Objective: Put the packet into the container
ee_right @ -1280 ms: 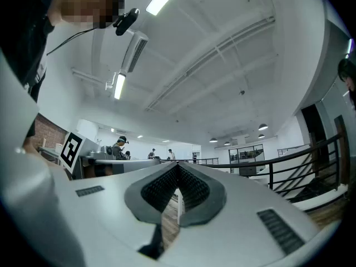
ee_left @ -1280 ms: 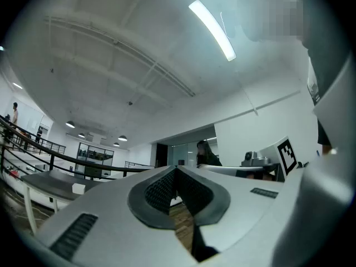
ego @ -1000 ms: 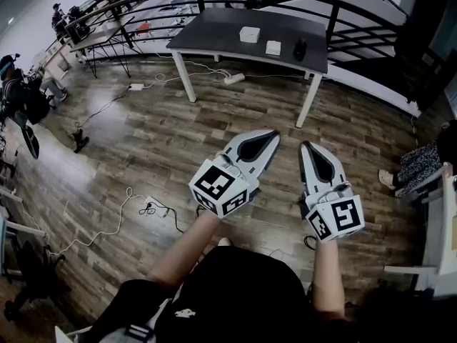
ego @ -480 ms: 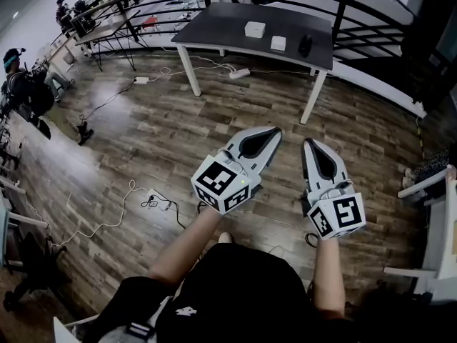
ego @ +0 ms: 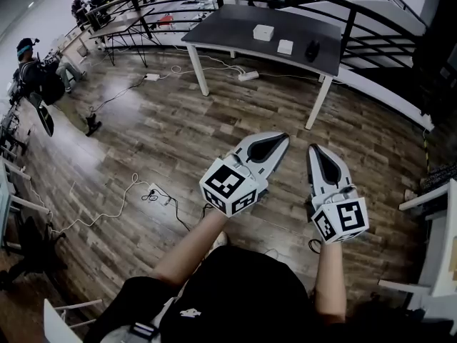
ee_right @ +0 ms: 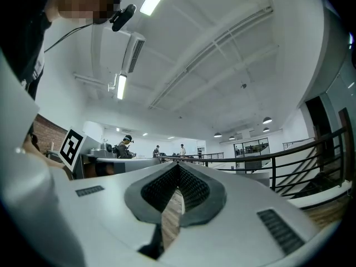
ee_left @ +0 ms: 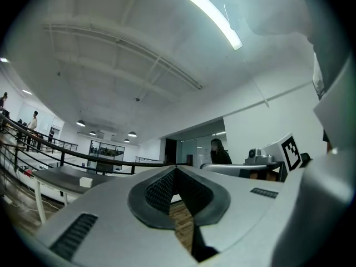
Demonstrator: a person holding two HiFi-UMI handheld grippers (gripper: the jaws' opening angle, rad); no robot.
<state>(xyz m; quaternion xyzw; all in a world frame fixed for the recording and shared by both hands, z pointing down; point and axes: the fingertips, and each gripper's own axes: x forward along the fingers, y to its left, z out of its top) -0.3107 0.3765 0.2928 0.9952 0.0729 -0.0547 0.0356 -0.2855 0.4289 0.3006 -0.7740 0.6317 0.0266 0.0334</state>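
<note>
Two grippers are held out low in front of the person, over a wooden floor [ego: 157, 141], and neither holds anything. The left gripper [ego: 284, 136] points ahead and a little to the right, its marker cube [ego: 230, 188] nearest the person's forearm. In its own view the left gripper [ee_left: 176, 170] has its jaws pressed together at the tips, with only floor showing through the gap behind the dark ribbed pads. The right gripper [ego: 314, 147] lies just beside it, pointing ahead, with its own marker cube [ego: 340, 220] at the wrist. The right gripper [ee_right: 178, 166] is likewise closed tip to tip on nothing.

Well ahead of both stands a dark table [ego: 235, 31] on white legs, in front of a black railing [ego: 350, 20]. On it sit a square white box [ego: 263, 32], a smaller white box [ego: 285, 46] near it, and a dark object [ego: 312, 49] just beside that one (too small from here to tell which is the packet and which the container). All three are far from the grippers.

A white power strip [ego: 248, 76] lies on the floor under the table, and loose cables [ego: 128, 191] trail across the boards to the person's left. Other people [ego: 32, 59] are at the far left edge.
</note>
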